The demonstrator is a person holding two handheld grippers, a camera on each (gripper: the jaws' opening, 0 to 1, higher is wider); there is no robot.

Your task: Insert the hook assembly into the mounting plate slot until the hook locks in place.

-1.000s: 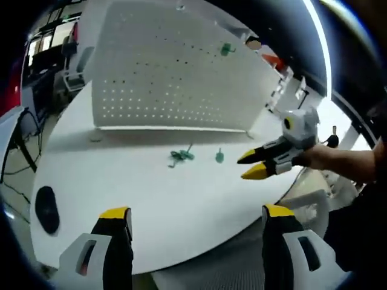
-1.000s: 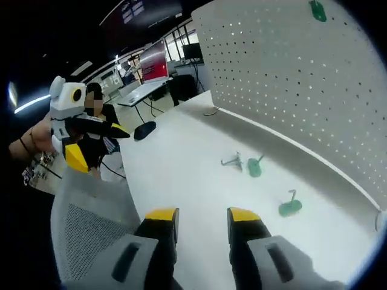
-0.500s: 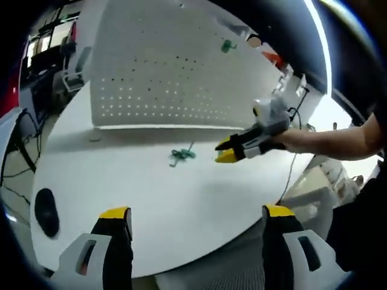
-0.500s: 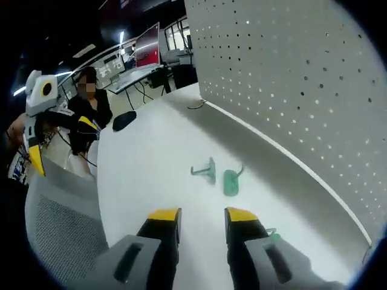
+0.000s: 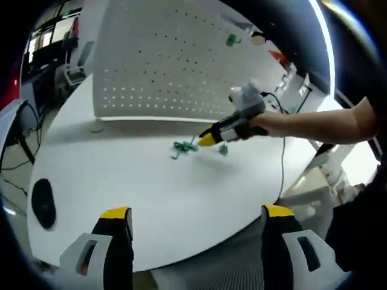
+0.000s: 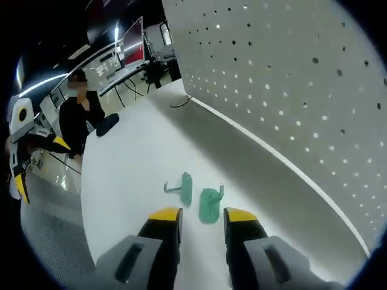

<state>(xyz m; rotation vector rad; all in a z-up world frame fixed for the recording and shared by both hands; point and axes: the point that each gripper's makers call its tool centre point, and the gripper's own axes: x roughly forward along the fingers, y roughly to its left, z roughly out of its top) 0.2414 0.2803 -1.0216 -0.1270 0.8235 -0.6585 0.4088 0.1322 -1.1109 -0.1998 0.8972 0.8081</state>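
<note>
Two green hooks lie on the white table (image 5: 151, 187) in front of the white pegboard (image 5: 163, 60); they form a small cluster (image 5: 181, 147) in the left gripper view. In the right gripper view one hook (image 6: 185, 188) lies beside the other (image 6: 209, 204). My right gripper (image 6: 203, 215) is open just short of the nearer hook, with nothing between its jaws. It reaches in from the right as the right gripper (image 5: 207, 139). Another green hook (image 5: 224, 149) lies beside it. A green hook (image 5: 231, 40) hangs high on the pegboard. My left gripper (image 5: 196, 212) is wide open over the table's near edge.
A black mouse (image 5: 43, 202) lies at the table's left edge, also visible as the mouse (image 6: 109, 124). A person in black (image 6: 78, 115) is beyond the table. A grey mesh chair (image 5: 205, 275) is under the near edge. Desks and monitors stand behind.
My right gripper has moved in over the table from the right edge up to the green hooks. The left gripper has stayed almost still and wide open.
</note>
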